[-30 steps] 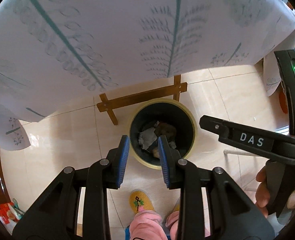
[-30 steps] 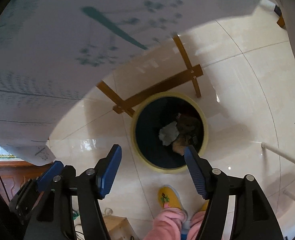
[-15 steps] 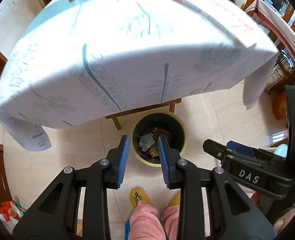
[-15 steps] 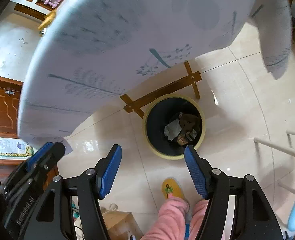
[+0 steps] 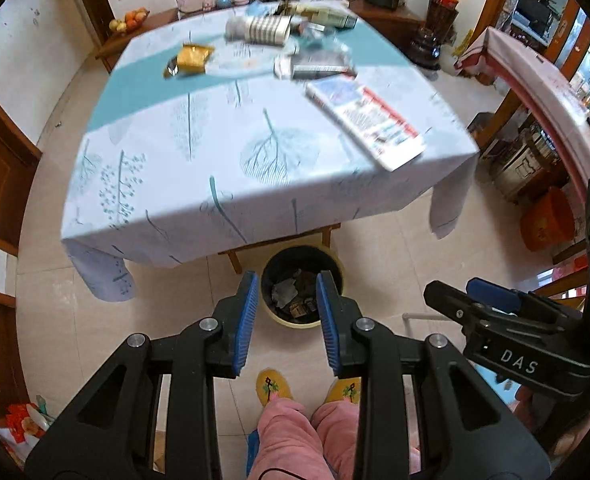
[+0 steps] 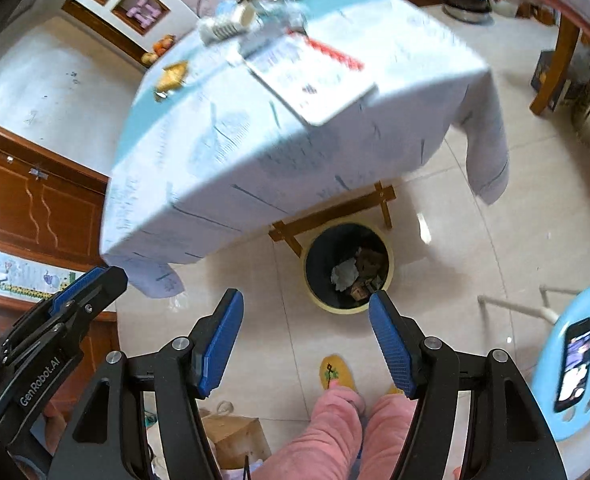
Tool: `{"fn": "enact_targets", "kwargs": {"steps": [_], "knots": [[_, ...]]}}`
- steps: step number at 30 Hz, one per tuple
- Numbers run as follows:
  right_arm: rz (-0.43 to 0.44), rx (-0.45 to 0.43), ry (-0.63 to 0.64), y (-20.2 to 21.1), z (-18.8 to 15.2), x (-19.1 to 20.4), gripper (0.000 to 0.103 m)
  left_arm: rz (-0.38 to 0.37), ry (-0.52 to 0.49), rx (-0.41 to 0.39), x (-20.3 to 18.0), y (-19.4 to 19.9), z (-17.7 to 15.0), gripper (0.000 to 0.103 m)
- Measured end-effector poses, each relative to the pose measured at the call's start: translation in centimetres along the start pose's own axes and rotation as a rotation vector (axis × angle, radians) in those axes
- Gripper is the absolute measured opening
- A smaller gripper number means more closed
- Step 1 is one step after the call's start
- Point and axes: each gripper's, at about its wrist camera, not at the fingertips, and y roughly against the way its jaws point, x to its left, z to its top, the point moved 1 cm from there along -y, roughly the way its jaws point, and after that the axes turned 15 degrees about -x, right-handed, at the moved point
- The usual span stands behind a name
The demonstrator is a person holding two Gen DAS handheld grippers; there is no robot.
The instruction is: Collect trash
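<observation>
A dark bin with a yellow rim [image 5: 337,264] stands on the floor by the table's near edge and holds crumpled trash; it also shows in the right wrist view [image 6: 389,254]. On the table lie a gold wrapper [image 5: 191,60], a printed box [image 5: 365,120], a striped can [image 5: 261,30] and more clutter at the far end. My left gripper [image 5: 285,312] is open and empty, high above the bin. My right gripper [image 6: 305,336] is open wide and empty, also above the floor near the bin. The gold wrapper [image 6: 171,76] and the box [image 6: 311,76] show in the right wrist view too.
The table has a pale blue leaf-print cloth [image 5: 223,184] hanging over its edges. A blue stool with a phone on it [image 6: 575,364] stands at the right. A cardboard box [image 6: 235,440] sits on the floor. My legs and yellow slippers [image 5: 271,386] are below. Wooden cabinets [image 6: 35,200] line the left wall.
Both grippers have risen up and back from just over the bin, so the table top and its clutter have come into view. Both stay open and empty.
</observation>
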Motion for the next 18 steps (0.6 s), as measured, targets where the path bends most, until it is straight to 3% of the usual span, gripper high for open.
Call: {"fn": "enact_targets", "kwargs": {"steps": [7,10,12,18], "knots": [[0.047,-0.082,0.049,7.5,2.8,1.4,0.066,0.025,-0.042,-0.091,-2.2,5.7,3.1,0.027],[0.058,-0.098,0.065,9.3,3.9,1.7,0.066,0.041,-0.053,-0.129,-2.5,7.3,4.6,0.036],[0.063,-0.106,0.073,10.1,4.6,1.9,0.066,0.048,-0.045,-0.156,-2.5,8.3,5.7,0.042],[0.086,-0.147,0.112,10.7,7.8,3.0,0.067,0.051,0.005,-0.177,-1.3,9.1,9.1,0.043]]}}
